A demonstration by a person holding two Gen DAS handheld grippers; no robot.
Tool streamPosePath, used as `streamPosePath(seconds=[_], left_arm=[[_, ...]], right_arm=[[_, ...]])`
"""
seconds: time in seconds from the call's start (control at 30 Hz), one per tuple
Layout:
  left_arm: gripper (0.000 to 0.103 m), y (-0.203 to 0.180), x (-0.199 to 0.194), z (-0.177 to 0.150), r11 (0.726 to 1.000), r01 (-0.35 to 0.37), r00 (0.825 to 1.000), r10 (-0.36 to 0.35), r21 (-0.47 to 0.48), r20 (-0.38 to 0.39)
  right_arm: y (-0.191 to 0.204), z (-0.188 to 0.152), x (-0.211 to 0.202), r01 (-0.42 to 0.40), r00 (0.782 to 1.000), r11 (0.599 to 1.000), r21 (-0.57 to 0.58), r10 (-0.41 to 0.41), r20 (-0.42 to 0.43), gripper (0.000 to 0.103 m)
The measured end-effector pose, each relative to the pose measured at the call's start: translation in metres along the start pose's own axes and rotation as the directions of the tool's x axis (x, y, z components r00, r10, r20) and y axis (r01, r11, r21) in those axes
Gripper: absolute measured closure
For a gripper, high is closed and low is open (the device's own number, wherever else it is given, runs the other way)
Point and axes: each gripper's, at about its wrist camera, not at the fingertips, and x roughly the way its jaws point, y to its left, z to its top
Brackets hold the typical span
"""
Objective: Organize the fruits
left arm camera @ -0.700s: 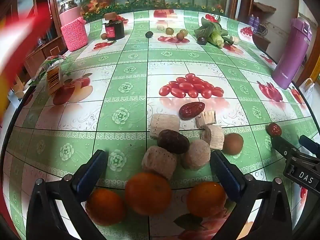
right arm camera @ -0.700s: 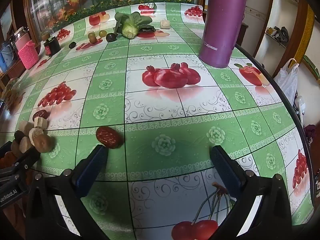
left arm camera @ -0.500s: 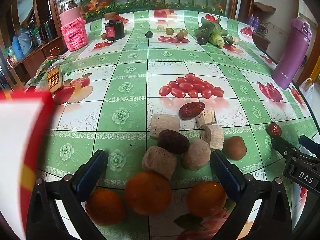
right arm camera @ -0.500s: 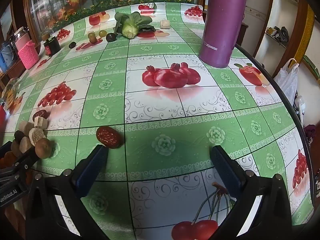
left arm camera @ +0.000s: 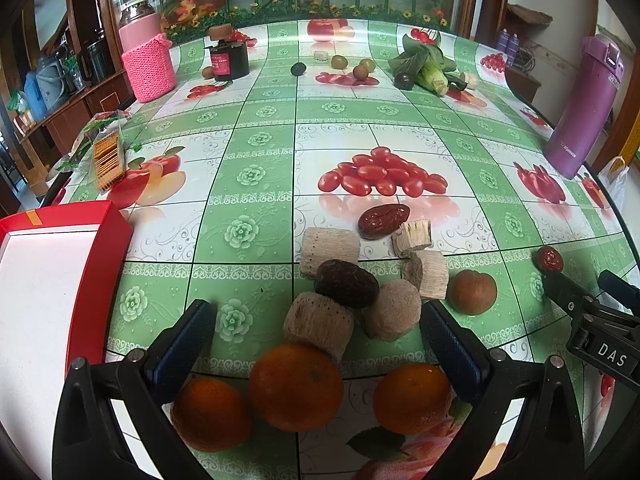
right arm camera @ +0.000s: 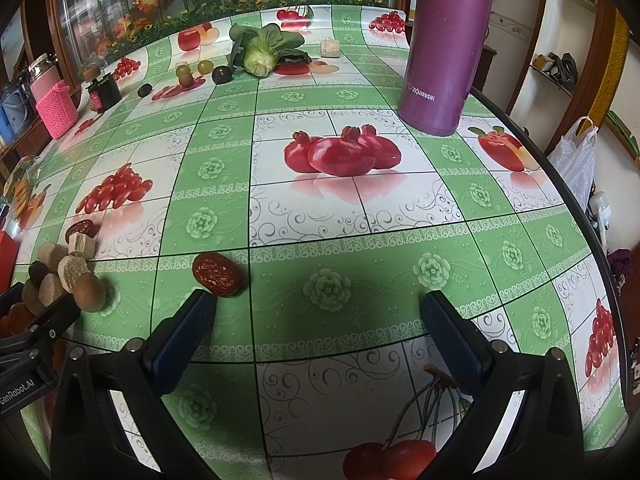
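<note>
Both tongs stand open and empty: the left gripper (left arm camera: 316, 344) hovers over the fruit pile near the table's (left arm camera: 256, 120) front edge, the right gripper (right arm camera: 316, 336) beside a stray red date (right arm camera: 218, 274). Start with the red box (left arm camera: 100, 264) at the left edge, then lift the 3 oranges (left arm camera: 296, 386), centring each between the pads, and take the dates last.

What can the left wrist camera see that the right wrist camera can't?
Only the left wrist view shows the three whole oranges and the open red box in full; the right view catches just slivers of them. Only the right wrist view shows the white plastic bag in full. Both show the purple flask, the pile of snack pieces and the lone red date.
</note>
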Motion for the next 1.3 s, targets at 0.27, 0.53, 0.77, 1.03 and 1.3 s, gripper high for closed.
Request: streamPosePath(seconds=[0.27,0.53,0.77,1.03,1.3], left_arm=[[0.000,0.000,0.000,0.000,1.000,0.000,1.000,0.000,0.000,0.000],[0.009,0.014,-0.046,-0.005,0.999,0.037,0.999,-0.037,0.016,0.013],[0.000,0.061,-0.143,-0.037,0.993,-0.096,0.974,0.078,0.074,0.211],[0.000,0.096,-0.146,-0.070,0.988,-0.143,0.973,0.129,0.059,0.191],[0.000,0.097,-0.151,-0.072,0.993,-0.099,0.976,0.083,0.070,0.203]], right_arm=[[0.000,0.000,0.001,0.000,1.000,1.000,0.000,0.000,0.000,0.000],[-0.002,-0.009,-0.016,-0.017,1.000,1.000,-0.010,0.017,0.025,0.000],[0.019,-0.033,-0.091,-0.198,0.954,0.977,-0.079,0.210,0.216,0.000],[0.089,-0.057,-0.094,-0.336,0.925,0.922,-0.193,0.362,0.115,0.000],[0.125,-0.050,-0.073,-0.297,0.947,0.923,-0.242,0.318,0.051,0.028]])
